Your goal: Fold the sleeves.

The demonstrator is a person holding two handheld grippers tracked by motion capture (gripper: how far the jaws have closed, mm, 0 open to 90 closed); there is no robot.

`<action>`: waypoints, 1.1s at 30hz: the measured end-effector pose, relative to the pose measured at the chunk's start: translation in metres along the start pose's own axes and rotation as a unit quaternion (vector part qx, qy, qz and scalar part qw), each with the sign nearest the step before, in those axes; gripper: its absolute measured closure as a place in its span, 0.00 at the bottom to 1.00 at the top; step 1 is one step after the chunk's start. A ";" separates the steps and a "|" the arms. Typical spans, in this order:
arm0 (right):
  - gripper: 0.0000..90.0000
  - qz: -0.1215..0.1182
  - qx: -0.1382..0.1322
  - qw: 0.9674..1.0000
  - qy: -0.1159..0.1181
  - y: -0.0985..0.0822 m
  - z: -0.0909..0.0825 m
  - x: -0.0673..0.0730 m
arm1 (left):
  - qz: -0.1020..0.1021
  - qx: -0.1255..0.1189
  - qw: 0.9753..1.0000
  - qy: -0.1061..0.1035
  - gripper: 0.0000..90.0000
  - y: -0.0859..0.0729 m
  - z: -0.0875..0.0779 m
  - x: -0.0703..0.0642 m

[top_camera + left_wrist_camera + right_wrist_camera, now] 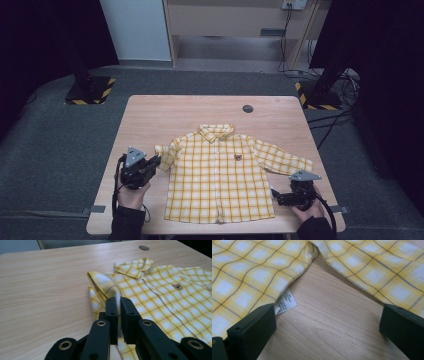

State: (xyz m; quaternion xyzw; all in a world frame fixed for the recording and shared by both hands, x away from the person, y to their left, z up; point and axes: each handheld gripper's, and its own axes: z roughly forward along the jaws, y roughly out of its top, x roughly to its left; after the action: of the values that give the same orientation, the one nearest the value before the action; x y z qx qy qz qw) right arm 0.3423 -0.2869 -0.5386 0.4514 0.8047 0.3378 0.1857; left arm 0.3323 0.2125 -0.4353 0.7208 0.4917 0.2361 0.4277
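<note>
I am at the sleeve fold: my left gripper (119,305) has its jaws pinched tight on the left sleeve (105,286) of the yellow checked shirt (220,172), which lies flat on the table (150,120). My right gripper (327,322) waits wide open, holding nothing, beside the shirt's care label (285,302). Next, I think, the sleeve must go over the chest. No containers are here.

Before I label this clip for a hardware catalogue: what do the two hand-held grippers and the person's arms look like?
Each hand-held gripper, left and right, is black, with a grey three-cornered plate on top and a black cable trailing back. Up close, the left one's jaws are blocky black pads on arms with brass-ringed holes. The right one's pads are black blocks too. The person wears dark sleeves.
</note>
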 end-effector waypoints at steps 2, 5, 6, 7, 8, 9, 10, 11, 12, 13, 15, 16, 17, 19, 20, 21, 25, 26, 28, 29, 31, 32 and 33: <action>0.01 0.000 0.000 1.000 0.000 0.000 0.000 0.000 | 0.006 0.002 1.000 -0.004 0.94 0.001 0.002 -0.004; 0.01 0.000 0.000 1.000 0.000 0.000 0.000 0.000 | 0.028 0.014 0.999 -0.018 0.94 0.002 0.011 -0.017; 0.01 0.000 0.000 1.000 0.000 0.000 0.000 0.000 | 0.035 0.018 0.999 -0.020 0.94 0.002 0.015 -0.022; 0.01 0.000 0.000 1.000 0.000 0.000 0.000 0.000 | 0.043 0.022 0.999 -0.023 0.94 0.001 0.018 -0.027; 0.01 0.000 0.000 1.000 0.000 0.000 0.000 0.000 | 0.049 0.025 0.998 -0.025 0.94 0.001 0.021 -0.032; 0.01 0.000 0.000 1.000 0.000 0.000 0.000 0.000 | 0.055 0.027 0.998 -0.026 0.94 0.001 0.023 -0.036; 0.01 0.000 0.000 1.000 0.000 0.000 0.000 0.000 | 0.058 0.025 0.998 -0.029 0.94 0.002 0.025 -0.040; 0.01 0.000 0.000 1.000 0.000 0.000 0.000 0.000 | 0.062 0.027 0.997 -0.031 0.94 0.003 0.027 -0.043; 0.01 0.000 0.000 1.000 0.000 0.000 0.000 0.000 | 0.063 0.026 0.997 -0.034 0.94 0.004 0.029 -0.046; 0.01 0.000 0.000 1.000 0.000 0.000 0.000 0.000 | 0.067 0.025 0.997 -0.040 0.94 0.006 0.032 -0.051; 0.01 0.000 0.000 1.000 0.000 0.000 0.000 0.000 | 0.069 0.028 0.996 -0.043 0.94 0.007 0.035 -0.054; 0.01 0.000 0.000 1.000 0.000 0.000 0.000 0.000 | 0.074 0.032 0.996 -0.047 0.94 0.006 0.037 -0.057; 0.01 0.000 0.000 1.000 0.000 0.000 0.000 0.000 | 0.080 0.037 0.995 -0.049 0.94 0.005 0.040 -0.060; 0.01 0.000 0.000 1.000 0.000 0.000 0.000 0.000 | 0.095 0.051 0.993 -0.049 0.94 0.000 0.047 -0.067; 0.01 0.000 0.000 1.000 0.000 0.000 0.000 0.000 | 0.101 0.058 0.992 -0.049 0.94 -0.002 0.051 -0.071; 0.01 0.000 0.000 1.000 0.000 0.000 0.000 0.000 | 0.107 0.065 0.991 -0.050 0.94 -0.004 0.055 -0.074; 0.01 0.000 0.000 1.000 0.000 0.000 0.000 0.000 | 0.136 0.092 0.985 -0.044 0.93 -0.012 0.069 -0.086; 0.01 0.000 0.000 1.000 0.000 0.000 0.000 0.000 | 0.136 0.092 0.985 -0.044 0.93 -0.012 0.069 -0.086; 0.01 -0.001 0.000 1.000 0.000 0.000 0.000 0.000 | 0.146 0.102 0.983 -0.041 0.93 -0.014 0.075 -0.090; 0.01 -0.001 0.000 1.000 0.000 0.000 0.000 0.000 | 0.149 0.107 0.982 -0.042 0.93 -0.015 0.078 -0.091; 0.01 -0.001 0.000 1.000 0.001 0.000 0.000 0.000 | 0.156 0.115 0.980 -0.043 0.92 -0.017 0.083 -0.094; 0.01 -0.001 0.000 1.000 0.001 0.000 0.000 0.000 | 0.159 0.120 0.979 -0.045 0.91 -0.019 0.085 -0.095; 0.01 -0.001 0.000 1.000 0.001 0.000 0.000 0.000 | 0.164 0.124 0.978 -0.046 0.90 -0.020 0.087 -0.096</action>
State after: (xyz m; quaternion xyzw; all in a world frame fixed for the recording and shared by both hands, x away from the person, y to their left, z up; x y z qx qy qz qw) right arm 0.3423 -0.2868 -0.5386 0.4507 0.8051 0.3381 0.1854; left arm 0.3493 0.0947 -0.4896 0.8490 0.3723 0.2072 0.3126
